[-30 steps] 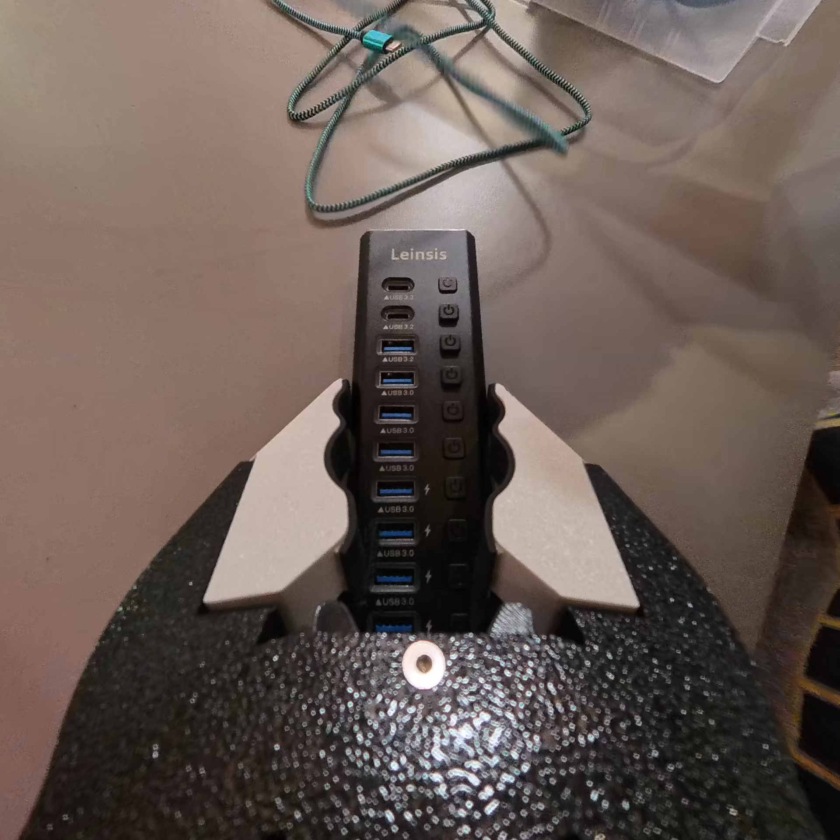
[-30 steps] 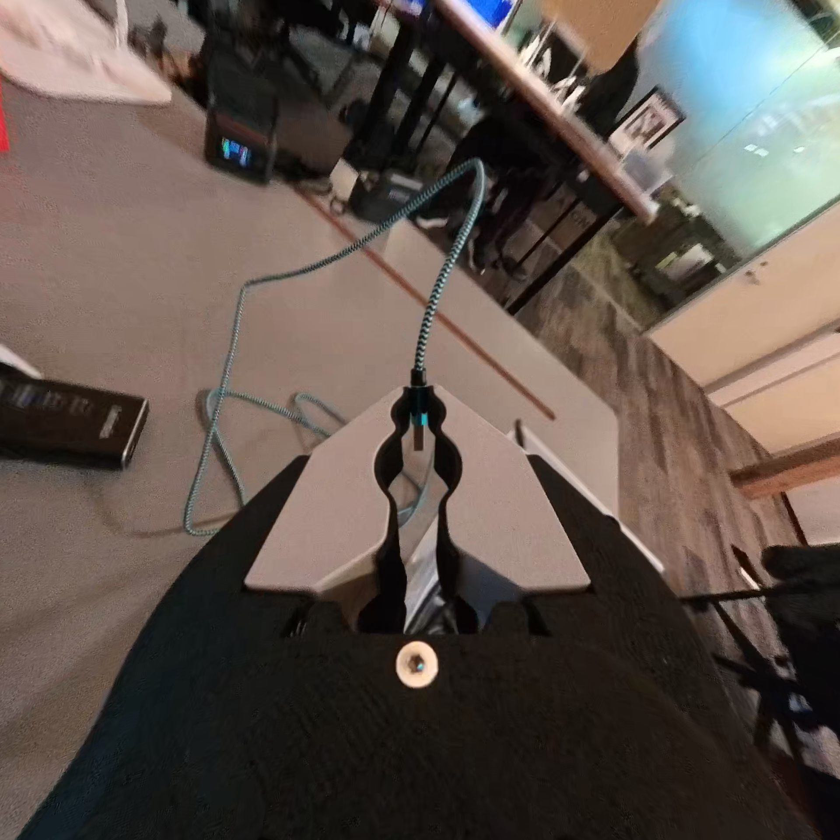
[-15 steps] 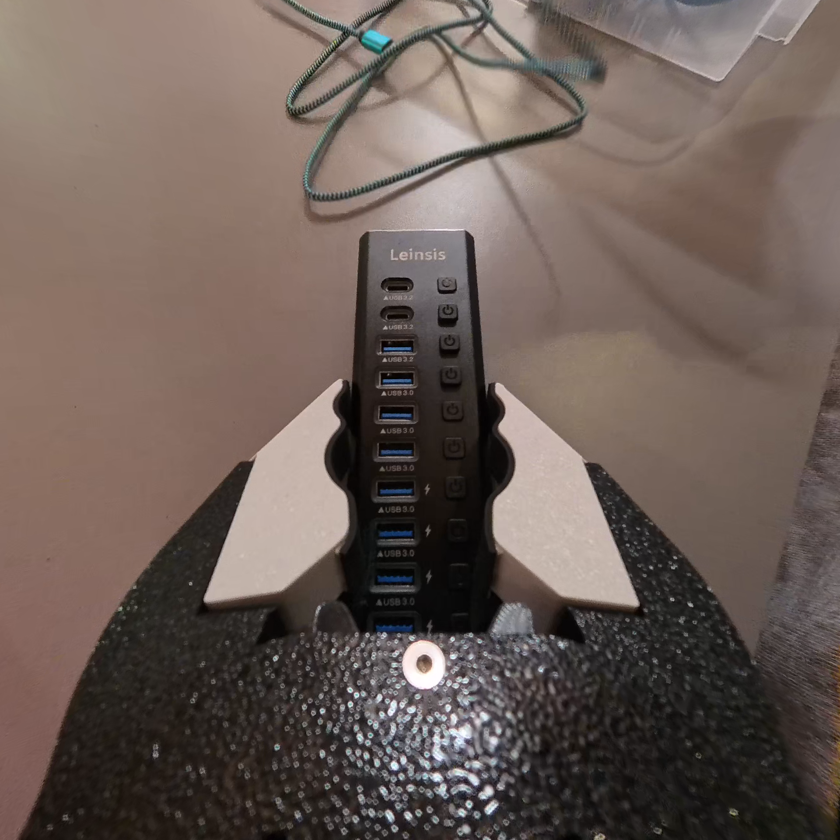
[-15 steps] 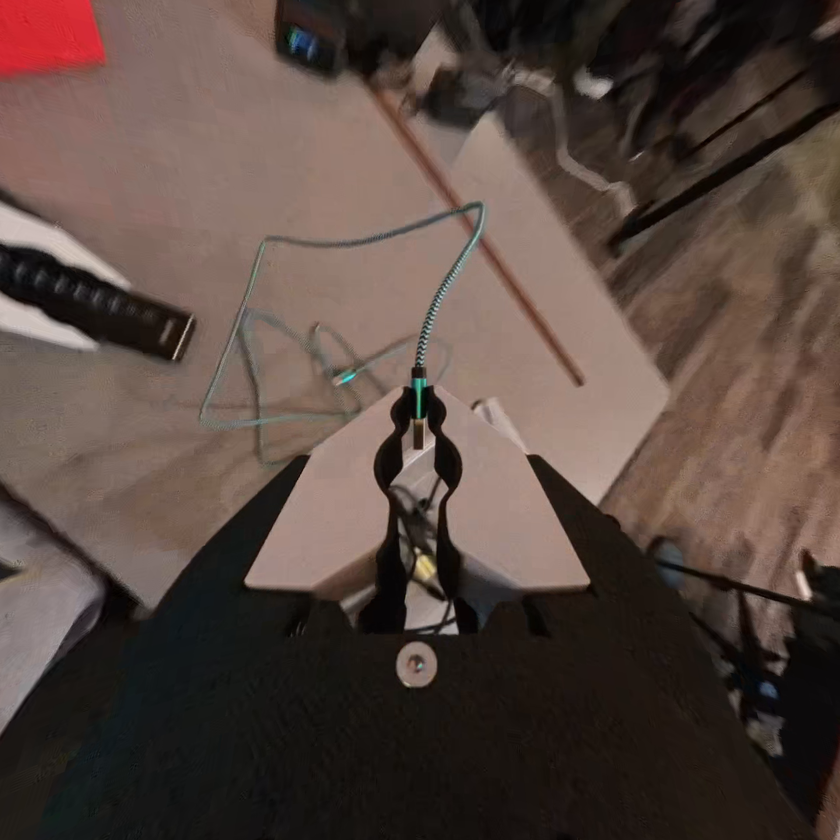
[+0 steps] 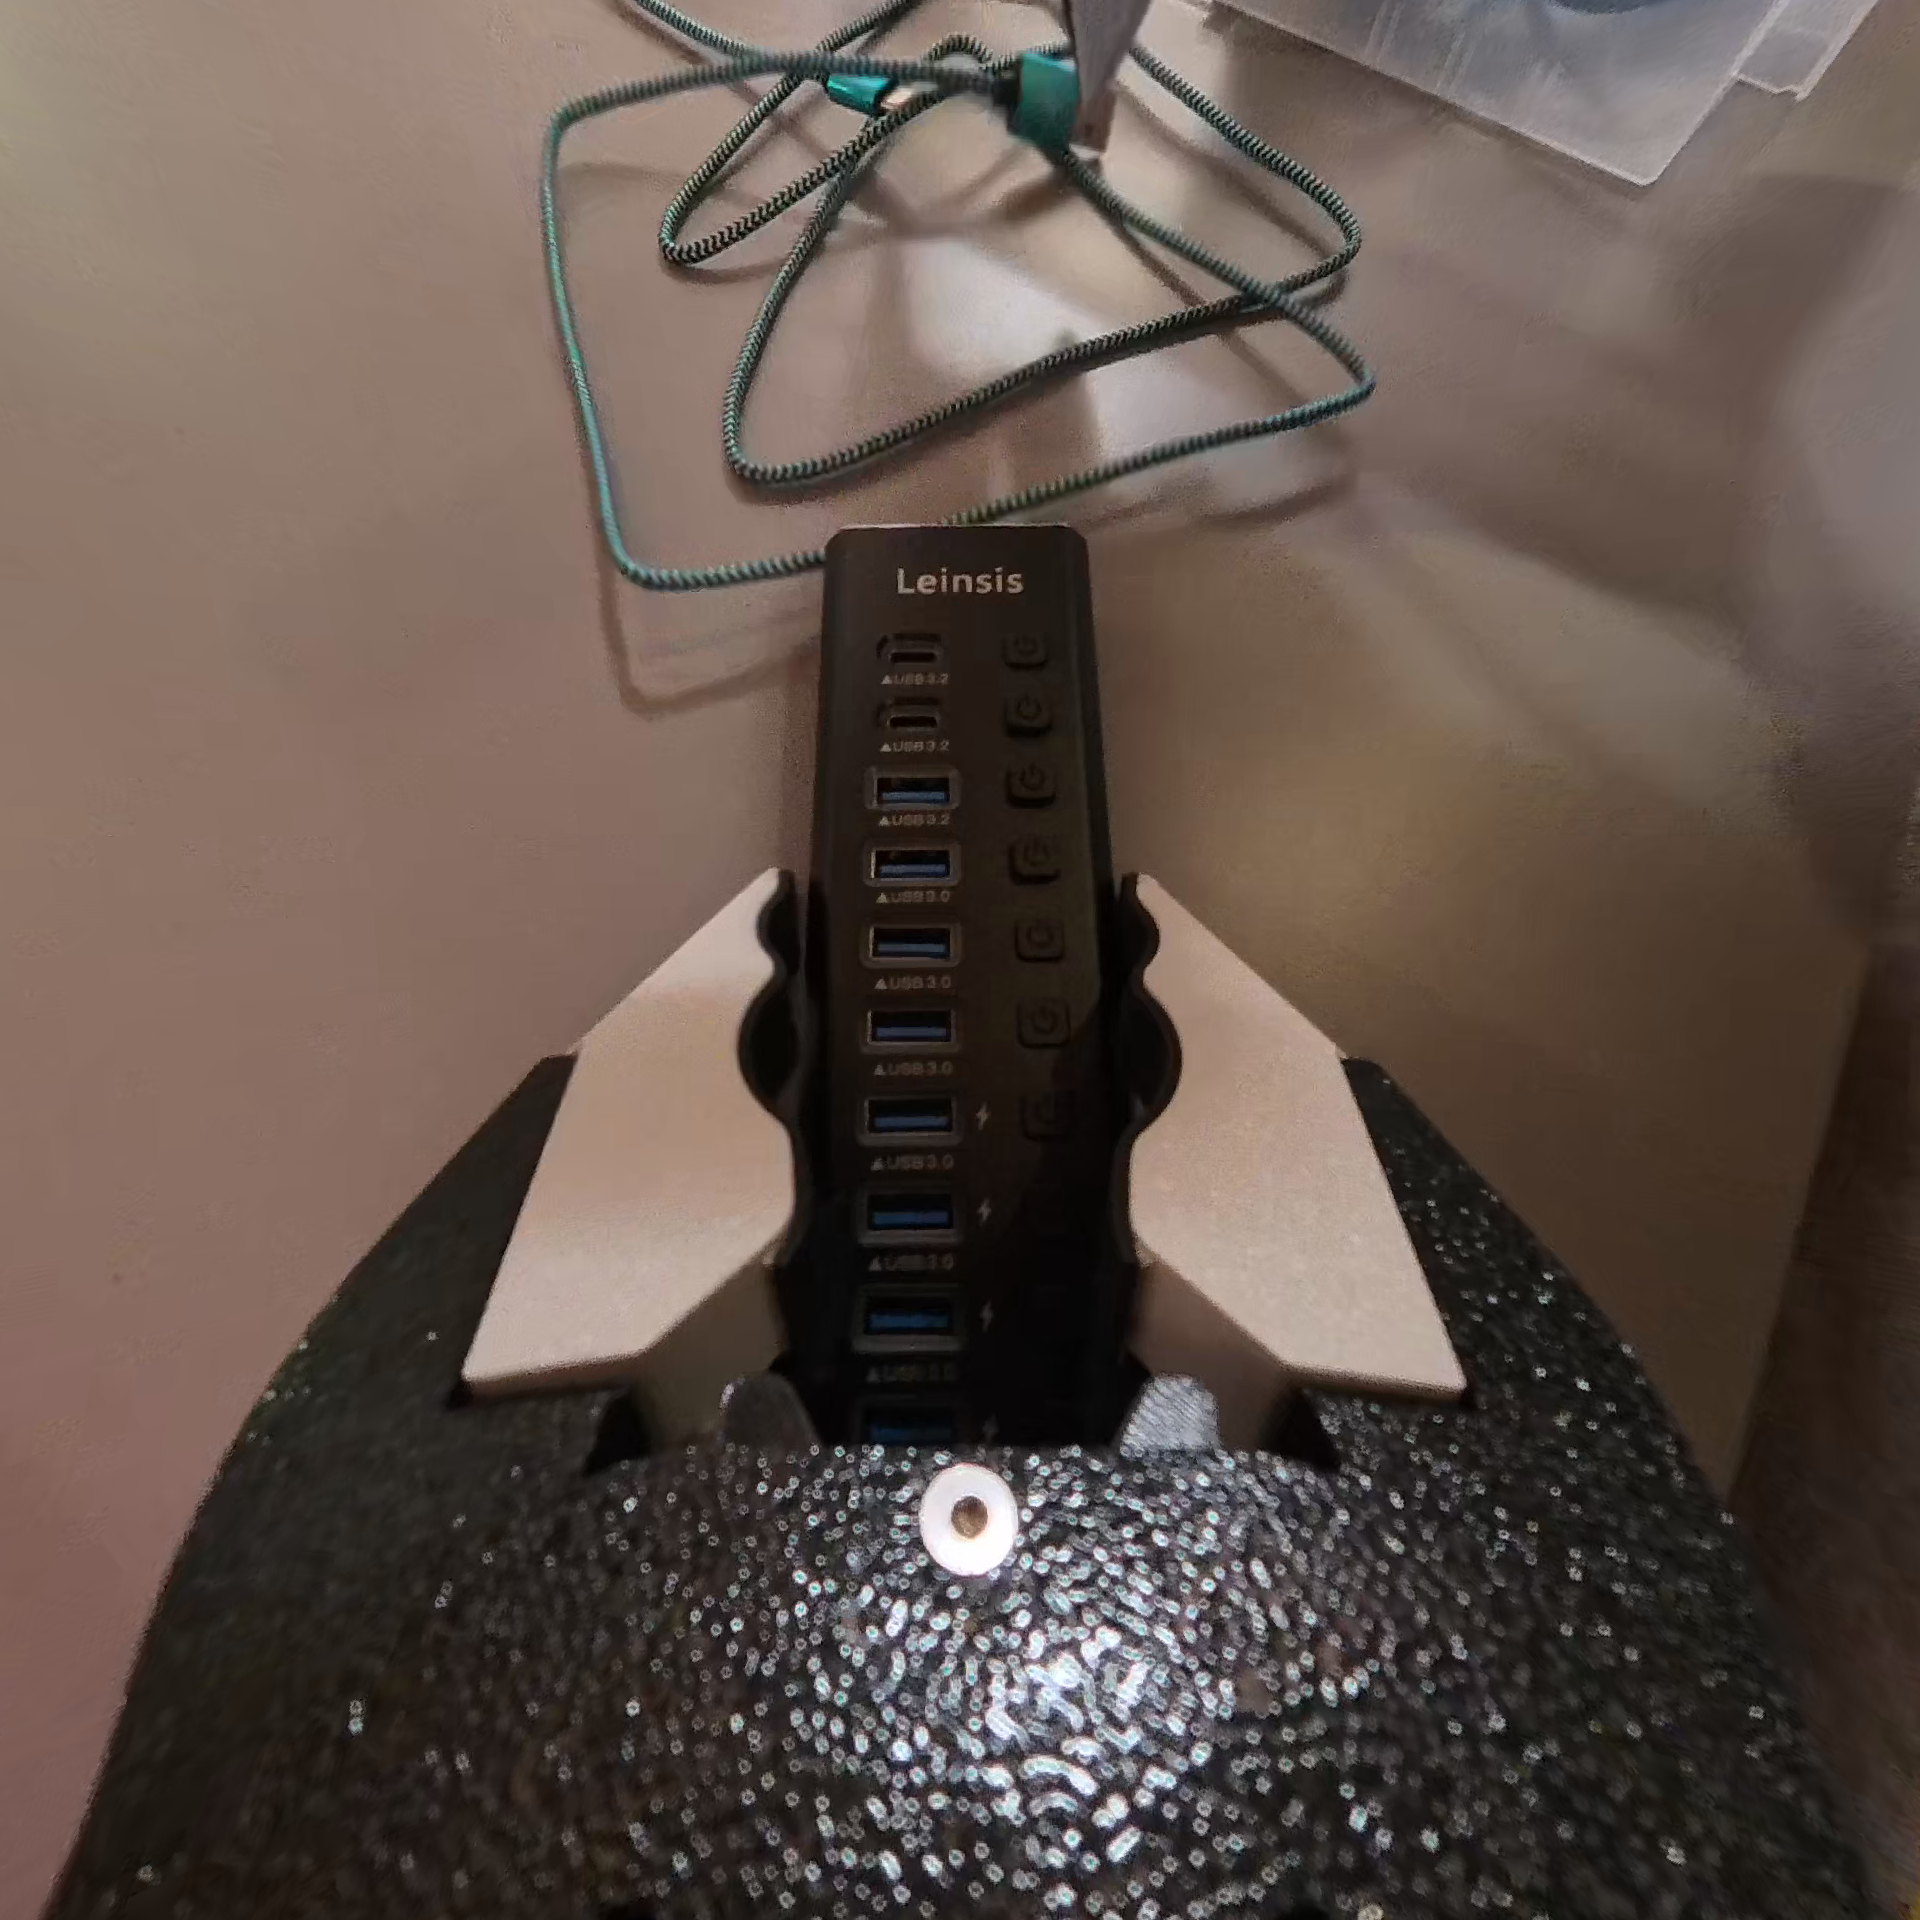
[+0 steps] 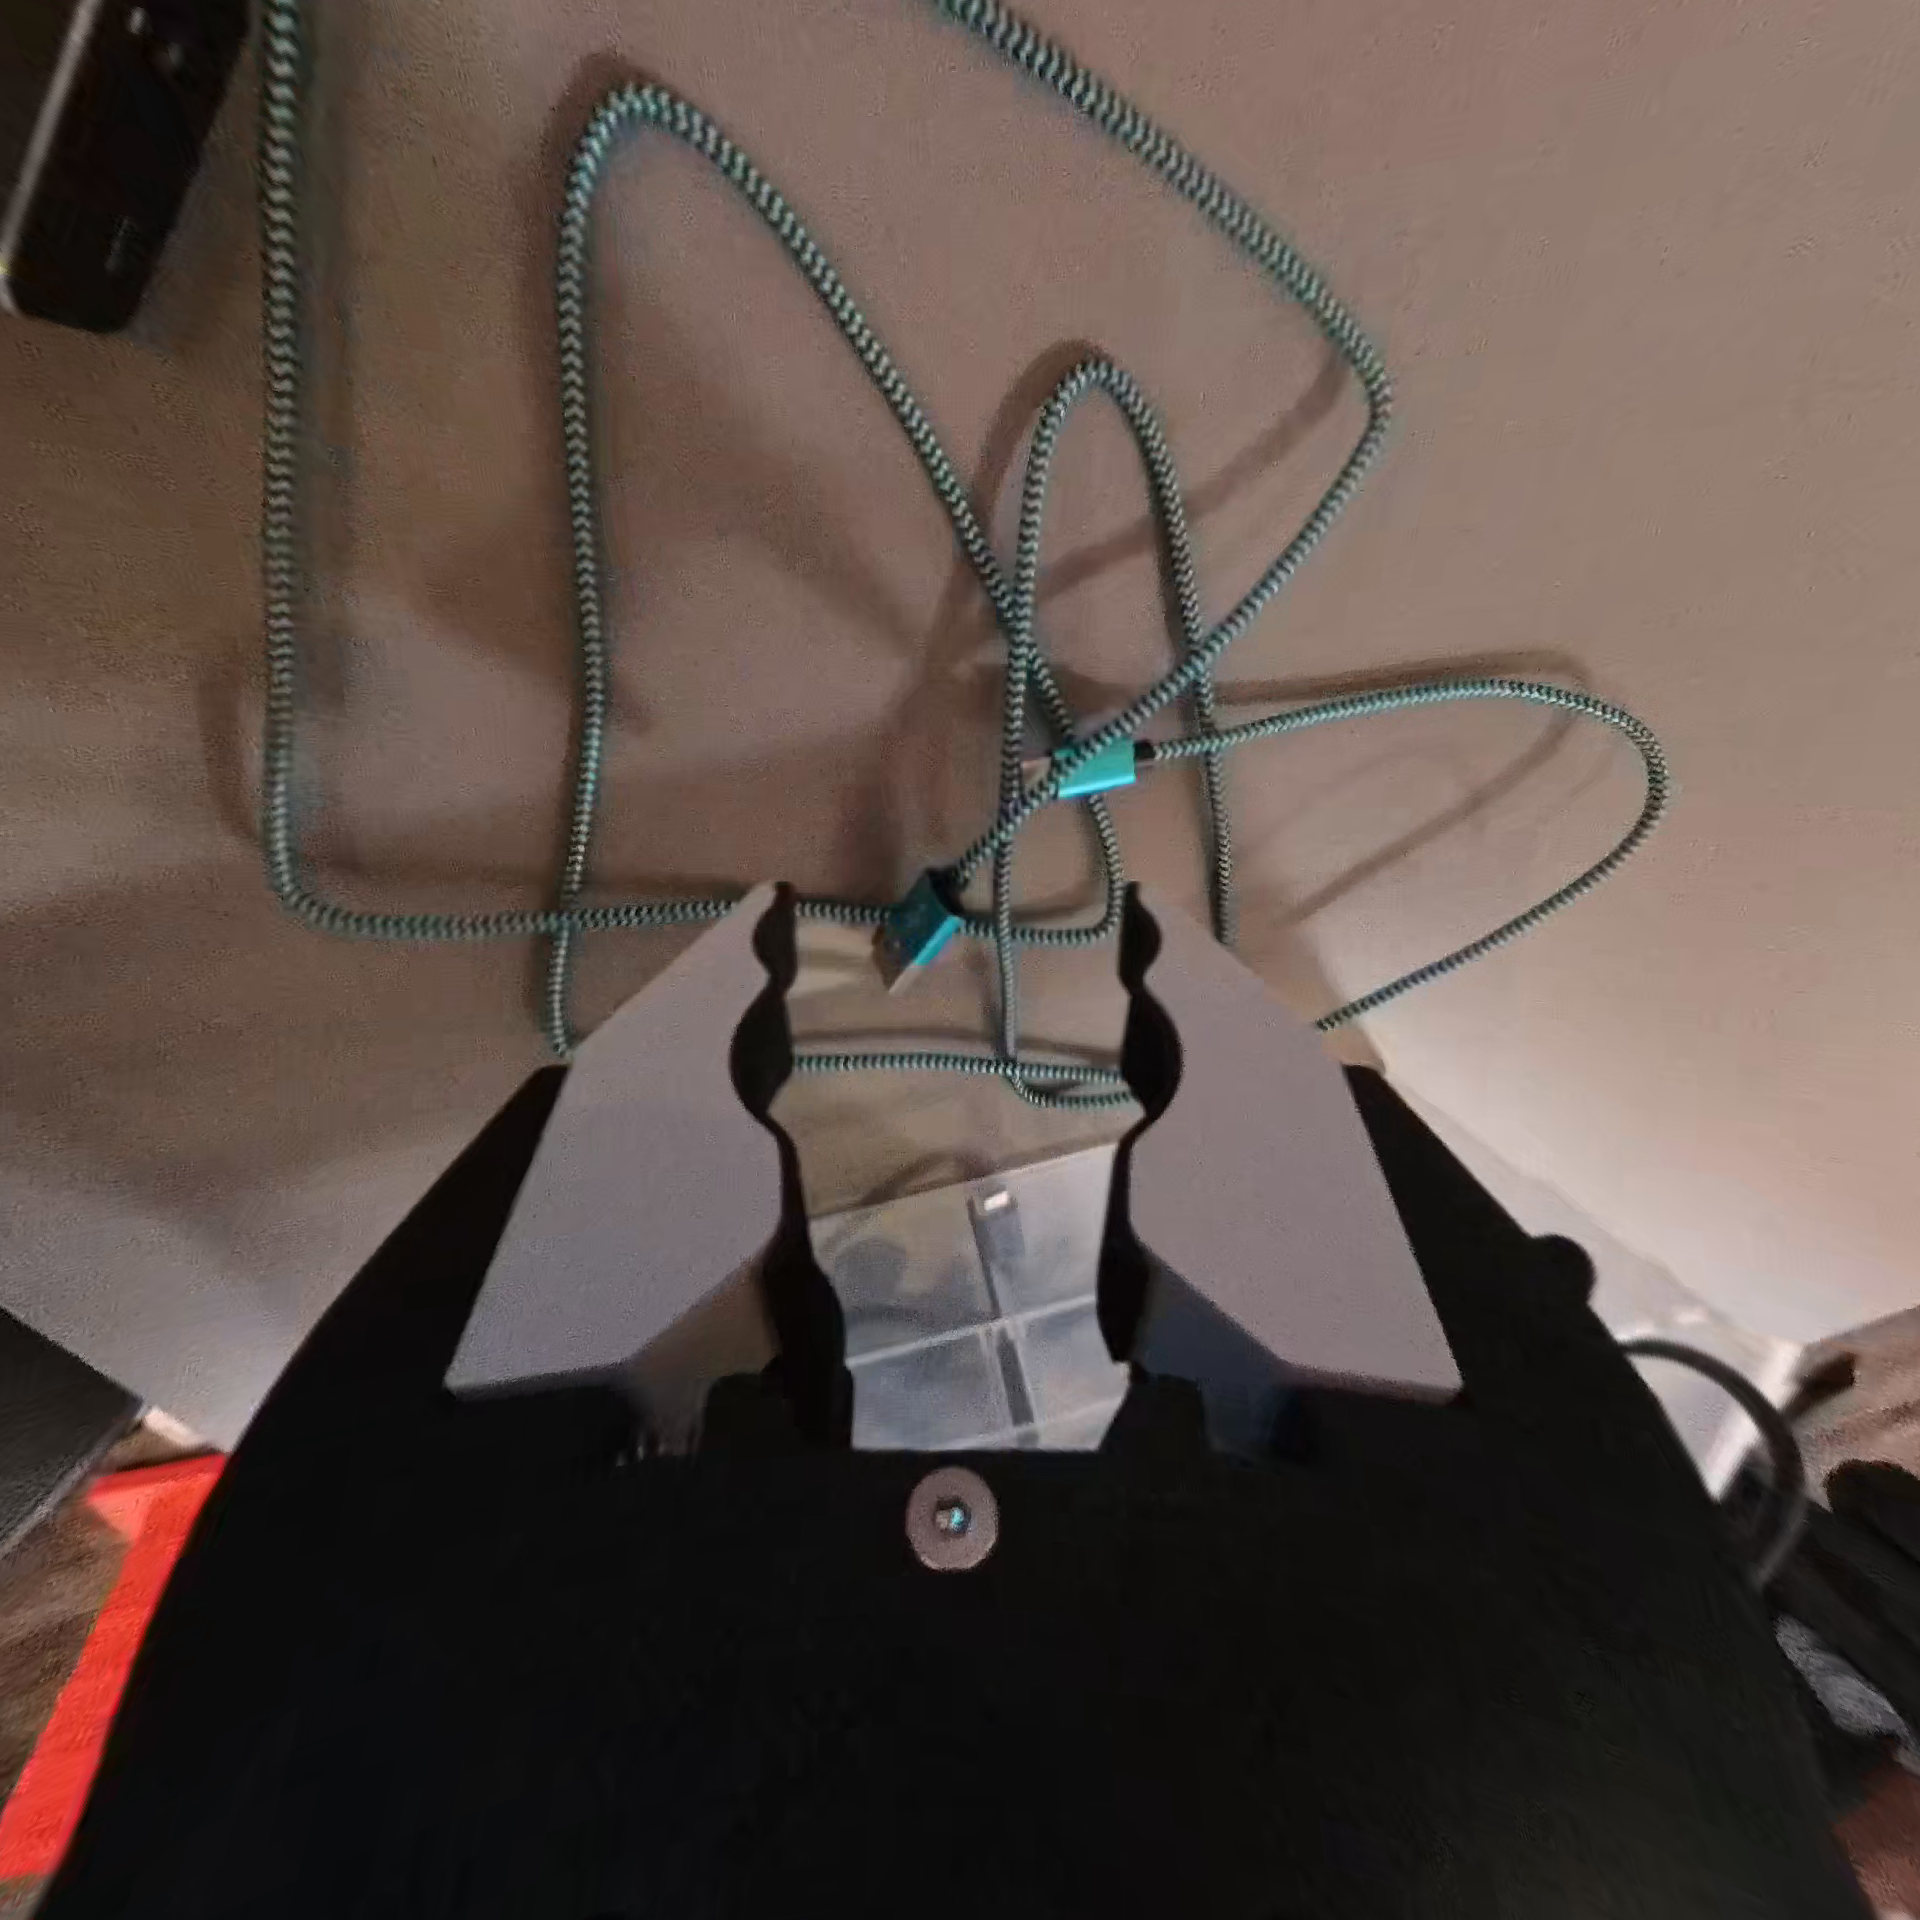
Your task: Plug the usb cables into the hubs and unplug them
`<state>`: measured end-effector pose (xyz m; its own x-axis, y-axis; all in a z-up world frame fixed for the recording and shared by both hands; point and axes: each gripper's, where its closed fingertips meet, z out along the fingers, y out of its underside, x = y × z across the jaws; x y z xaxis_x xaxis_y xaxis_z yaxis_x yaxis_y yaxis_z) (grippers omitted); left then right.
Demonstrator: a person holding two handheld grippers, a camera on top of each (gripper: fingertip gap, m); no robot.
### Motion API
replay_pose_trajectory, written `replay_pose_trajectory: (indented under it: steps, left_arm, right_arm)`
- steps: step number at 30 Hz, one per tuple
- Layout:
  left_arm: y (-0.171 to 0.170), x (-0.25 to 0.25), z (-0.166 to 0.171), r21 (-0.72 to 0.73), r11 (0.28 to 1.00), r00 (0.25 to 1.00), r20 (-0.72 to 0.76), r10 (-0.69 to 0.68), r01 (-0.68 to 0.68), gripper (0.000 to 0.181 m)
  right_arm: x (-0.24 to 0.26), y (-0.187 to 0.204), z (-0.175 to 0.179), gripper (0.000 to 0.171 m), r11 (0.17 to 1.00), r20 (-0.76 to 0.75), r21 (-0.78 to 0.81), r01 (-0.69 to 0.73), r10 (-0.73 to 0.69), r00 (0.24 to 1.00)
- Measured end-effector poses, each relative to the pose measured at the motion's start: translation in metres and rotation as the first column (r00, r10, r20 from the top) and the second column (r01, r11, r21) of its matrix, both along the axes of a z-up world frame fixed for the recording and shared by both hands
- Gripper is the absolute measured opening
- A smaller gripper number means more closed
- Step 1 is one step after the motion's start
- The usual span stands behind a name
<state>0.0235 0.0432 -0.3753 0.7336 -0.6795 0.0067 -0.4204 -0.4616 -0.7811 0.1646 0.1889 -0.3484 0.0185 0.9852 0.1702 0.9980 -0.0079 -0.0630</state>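
The black USB hub [image 5: 956, 935] was held lengthwise by the left gripper [image 5: 956, 904], whose jaws were closed against its two long sides. The port face was turned up, with a column of ports on one side and a column of round buttons beside them, and the hub's far end projected past the fingertips above the beige table [image 5: 312, 520].

Beyond the far end of the hub, the teal braided cable [image 5: 1039, 416] was seen in loose loops on the table. Two teal plugs were found farther still beyond the hub: a slim plug [image 5: 862, 96], and just beside it a broader plug [image 5: 1042, 102]. A clear plastic box [image 5: 1558, 73] lay past the hub's far end, off to one side.

In the right wrist view, the right gripper [image 6: 956, 904] was seen with its jaws wide apart and nothing held between them. The broader plug [image 6: 920, 925] lay on the table in the gap near the fingertips, untouched by either finger. The hub's end [image 6: 99, 156] was visible far off at that view's upper corner.
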Motion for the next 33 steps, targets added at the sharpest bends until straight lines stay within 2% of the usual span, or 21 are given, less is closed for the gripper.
replay_pose_trajectory:
  steps: [1, 2, 6, 10, 13, 16, 17, 19, 22, 29, 33]
  left_arm:
    - [0.000, 0.000, 0.000, 0.000, 1.000, 1.000, 0.000, -0.003, 0.003, 0.059]
    - [-0.001, 0.001, 0.000, 0.001, 1.000, 1.000, 0.001, -0.005, 0.005, 0.059]
    - [-0.001, 0.001, 0.000, 0.001, 1.000, 1.000, 0.001, -0.005, 0.005, 0.059]
    - [-0.001, 0.001, 0.000, 0.000, 1.000, 1.000, 0.001, -0.006, 0.006, 0.058]
    - [-0.001, 0.001, 0.000, 0.000, 1.000, 1.000, 0.001, -0.006, 0.006, 0.058]
    - [-0.001, 0.001, 0.000, 0.000, 1.000, 1.000, 0.001, -0.006, 0.006, 0.059]
    - [-0.001, 0.001, 0.000, 0.000, 1.000, 1.000, 0.001, -0.006, 0.006, 0.059]
    - [-0.001, 0.001, 0.000, 0.000, 1.000, 1.000, 0.001, -0.006, 0.006, 0.059]
    - [-0.001, 0.001, 0.000, 0.000, 1.000, 1.000, 0.001, -0.006, 0.006, 0.059]
    - [-0.001, 0.001, 0.000, 0.000, 1.000, 1.000, 0.001, -0.006, 0.006, 0.058]
    - [-0.001, 0.001, 0.000, 0.000, 1.000, 1.000, 0.001, -0.006, 0.006, 0.059]
  right_arm:
    - [-0.003, 0.002, -0.005, 0.075, 1.000, -0.006, -0.011, 0.014, -0.014, 1.000]
    - [-0.005, 0.004, -0.009, 0.079, 0.999, -0.011, -0.024, 0.026, -0.026, 1.000]
    - [-0.012, 0.017, -0.021, 0.088, 0.998, -0.044, -0.040, 0.052, -0.053, 0.998]
    - [-0.016, 0.026, -0.028, 0.098, 1.000, -0.042, -0.028, -0.011, 0.010, 0.999]
    - [-0.016, 0.027, -0.033, 0.102, 0.996, -0.032, -0.089, -0.008, 0.005, 0.999]
    - [-0.017, 0.026, -0.036, 0.090, 0.986, -0.034, -0.165, 0.029, -0.035, 0.999]
    - [-0.018, 0.028, -0.036, 0.081, 0.984, -0.039, -0.174, 0.042, -0.049, 0.998]
    - [-0.017, 0.030, -0.034, 0.052, 0.986, -0.041, -0.162, 0.036, -0.044, 0.998]
    - [-0.017, 0.025, -0.033, 0.032, 0.991, -0.027, -0.131, 0.009, -0.012, 1.000]
    - [-0.018, 0.022, -0.029, 0.027, 0.996, 0.013, 0.062, -0.065, 0.064, 0.998]
    - [-0.016, 0.026, -0.027, 0.027, 0.968, 0.068, 0.220, -0.119, 0.106, 0.992]
